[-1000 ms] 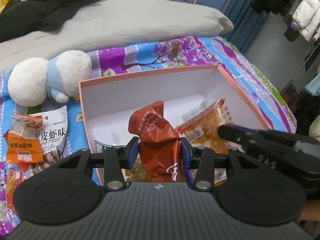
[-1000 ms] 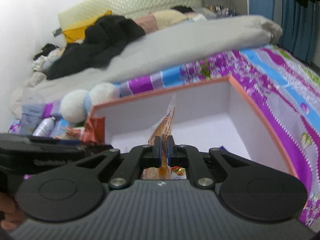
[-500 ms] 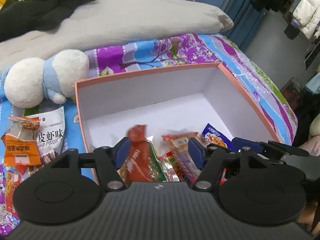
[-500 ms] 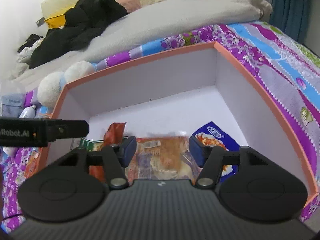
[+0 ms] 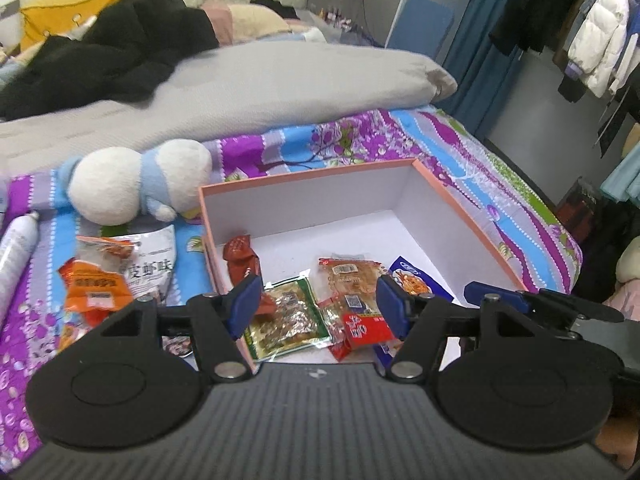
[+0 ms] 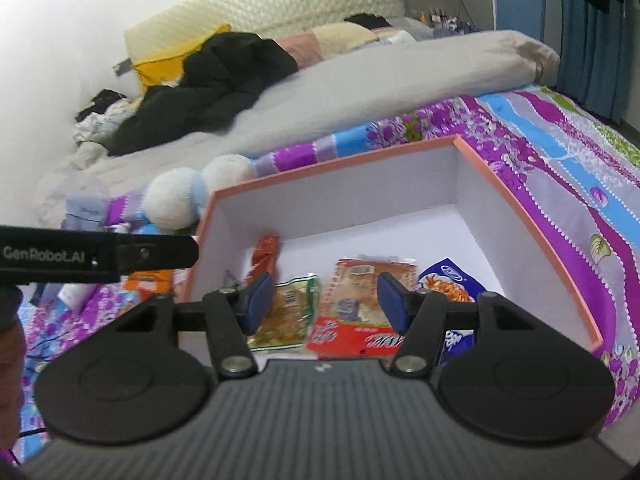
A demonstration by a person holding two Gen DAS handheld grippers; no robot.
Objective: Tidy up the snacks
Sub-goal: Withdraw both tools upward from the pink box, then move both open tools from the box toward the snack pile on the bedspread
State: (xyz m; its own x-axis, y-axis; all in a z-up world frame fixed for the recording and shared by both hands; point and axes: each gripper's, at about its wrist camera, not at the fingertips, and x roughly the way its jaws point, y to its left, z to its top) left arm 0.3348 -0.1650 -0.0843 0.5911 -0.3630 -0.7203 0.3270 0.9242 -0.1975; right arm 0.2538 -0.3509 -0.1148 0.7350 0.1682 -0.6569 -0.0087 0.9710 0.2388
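Observation:
A pink-rimmed white box (image 5: 460, 204) (image 6: 520, 200) sits on the patterned bedspread. Inside lie a brown-red packet (image 5: 240, 258) (image 6: 266, 256) against the left wall, a green-edged clear packet (image 5: 286, 312) (image 6: 286, 312), an orange-and-red packet (image 5: 352, 280) (image 6: 364, 292) and a blue packet (image 5: 416, 280) (image 6: 450, 280). My left gripper (image 5: 318, 308) hovers open above the box's near end, holding nothing. My right gripper (image 6: 324, 300) also stands open and empty over the packets. Loose snacks, an orange packet (image 5: 94, 284) and a white shrimp-flavour bag (image 5: 154, 264), lie left of the box.
A white and blue plush toy (image 5: 136, 180) (image 6: 188, 192) lies behind the box's left corner. A white bottle (image 5: 16, 248) rests at far left. A grey duvet (image 5: 240, 92) and black clothing (image 5: 120, 56) cover the bed behind. Hanging clothes (image 5: 592, 28) stand at right.
Both grippers opened and dropped their packets into the box: the left let go of the brown-red packet, the right of the orange one. Both then drew back and up.

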